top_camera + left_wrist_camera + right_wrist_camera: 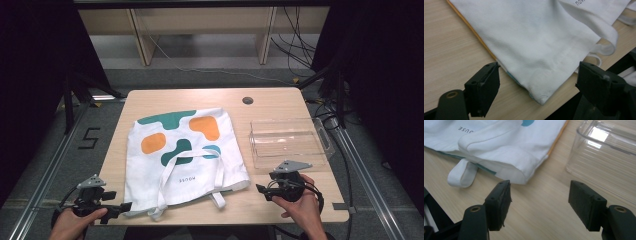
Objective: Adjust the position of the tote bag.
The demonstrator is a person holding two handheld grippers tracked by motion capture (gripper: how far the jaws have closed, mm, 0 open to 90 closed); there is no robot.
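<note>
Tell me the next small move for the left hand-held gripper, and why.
Probably ease the left hand-held gripper forward and close on the tote bag corner: its jaws stand open either side of that corner, not yet pinching, and the bag lies flat on the table.

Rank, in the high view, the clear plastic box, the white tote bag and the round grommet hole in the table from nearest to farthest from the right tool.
From the right tool:
1. Clear plastic box, just beyond it, at the table's right side.
2. White tote bag, to its left, mid-table.
3. Round grommet hole, near the far edge.
</note>
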